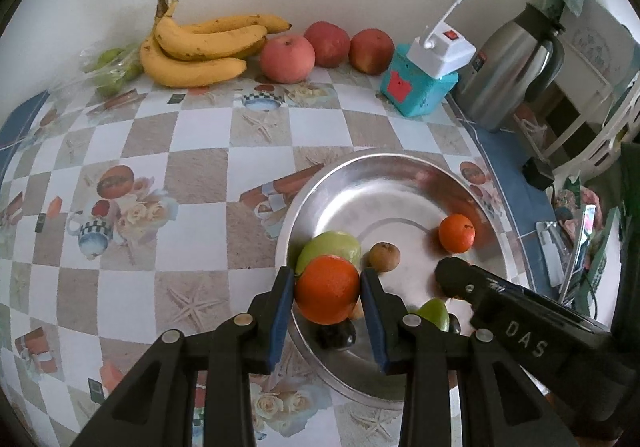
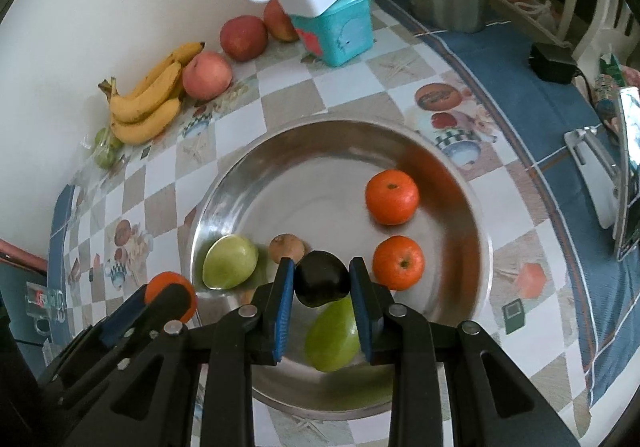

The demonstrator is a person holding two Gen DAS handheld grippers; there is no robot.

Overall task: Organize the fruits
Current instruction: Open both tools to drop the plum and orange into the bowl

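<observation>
My left gripper (image 1: 327, 279) is shut on an orange (image 1: 327, 289) and holds it over the near left rim of the steel bowl (image 1: 400, 163). In the right wrist view my right gripper (image 2: 322, 266) is shut on a dark round fruit (image 2: 320, 281) above the bowl (image 2: 320, 131). Lying in that bowl are two green fruits (image 2: 230, 263) (image 2: 332, 339), a small brown fruit (image 2: 286, 247) and two oranges (image 2: 392, 197) (image 2: 398, 263). The left gripper (image 2: 170, 293) with its orange shows at the bowl's left rim. Another dark fruit (image 1: 336, 335) lies under the held orange.
Against the wall at the back lie bananas (image 1: 196, 47), three red apples (image 1: 286, 59) and a bag of green fruit (image 1: 112, 67). A teal box (image 1: 418, 87) with a white lamp on it and a steel jug (image 1: 516, 67) stand at the back right. The table's edge runs along the right.
</observation>
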